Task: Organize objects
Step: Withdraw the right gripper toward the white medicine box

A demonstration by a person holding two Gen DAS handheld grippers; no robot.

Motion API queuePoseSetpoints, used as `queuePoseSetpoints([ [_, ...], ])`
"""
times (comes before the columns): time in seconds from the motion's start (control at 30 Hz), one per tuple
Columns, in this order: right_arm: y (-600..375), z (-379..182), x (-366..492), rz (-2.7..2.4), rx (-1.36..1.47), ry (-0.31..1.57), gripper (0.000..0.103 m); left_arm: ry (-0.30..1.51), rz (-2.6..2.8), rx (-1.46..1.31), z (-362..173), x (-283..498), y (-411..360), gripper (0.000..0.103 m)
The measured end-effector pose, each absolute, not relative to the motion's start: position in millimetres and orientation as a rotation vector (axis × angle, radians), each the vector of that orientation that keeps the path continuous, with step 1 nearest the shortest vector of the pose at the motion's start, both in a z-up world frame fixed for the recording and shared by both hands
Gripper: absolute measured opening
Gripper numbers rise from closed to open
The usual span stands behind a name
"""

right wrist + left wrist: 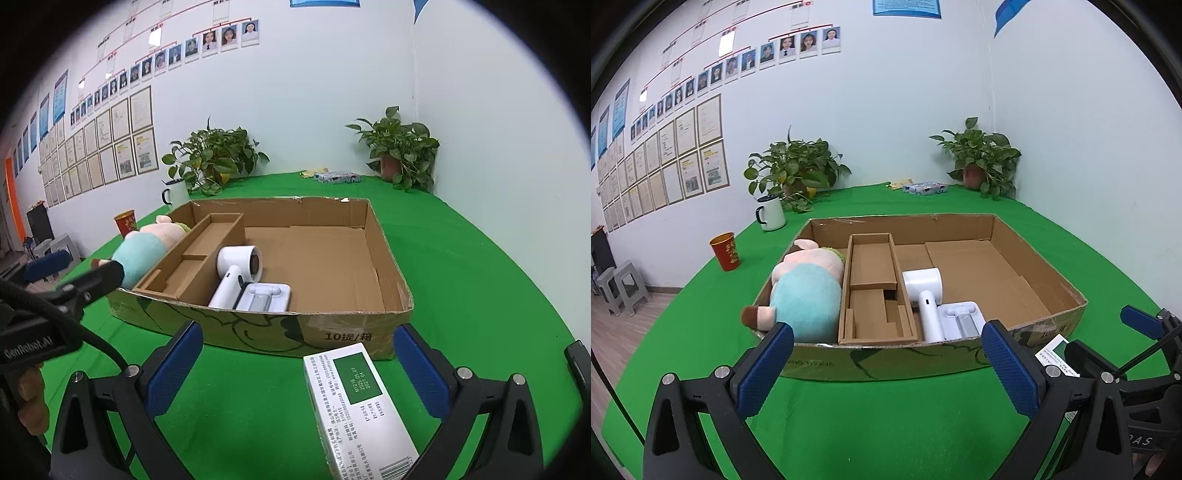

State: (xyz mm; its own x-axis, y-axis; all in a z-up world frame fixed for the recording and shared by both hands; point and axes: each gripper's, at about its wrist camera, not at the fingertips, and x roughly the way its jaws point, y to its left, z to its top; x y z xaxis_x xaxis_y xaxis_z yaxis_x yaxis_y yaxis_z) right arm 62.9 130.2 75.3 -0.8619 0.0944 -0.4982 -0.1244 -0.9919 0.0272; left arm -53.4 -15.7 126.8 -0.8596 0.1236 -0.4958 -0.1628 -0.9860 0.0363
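Cardboard tray sits on the green table, shallow and open-topped. At its left end lies a plush toy in pink and pale blue, one brown foot poking over the near wall. Beside the toy stands a narrow cardboard insert, divided into small compartments. Just right of the insert rests a white hair dryer, its handle pointing toward the near wall, touching a white flat case. The tray's right half shows only bare cardboard.

Left gripper hovers short of the tray's near wall with its blue-padded jaws spread wide and nothing between them. Right gripper is likewise wide open; a white and green carton lies on the cloth between its fingers, closer to the right one, and I cannot tell whether it touches that pad.

Farther back stand a red cup, a white mug and two potted plants
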Motion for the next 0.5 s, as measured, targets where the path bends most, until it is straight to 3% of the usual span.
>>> queuePoseSetpoints([
  [0.13,125.7,76.7,69.5,2.946,-0.757,0.083,0.103,0.11,2.898,-0.766,124.2,-47.8,-18.6,0.102],
  [0.37,159.0,69.2,92.7,2.991,-0.885,0.235,0.103,0.079,2.787,-0.878,93.4,-41.2,-28.1,0.102],
  [0.5,191.4,36.9,108.9,2.877,-1.053,0.162,0.103,0.007,2.712,-0.972,64.0,-36.3,-32.2,0.102],
])
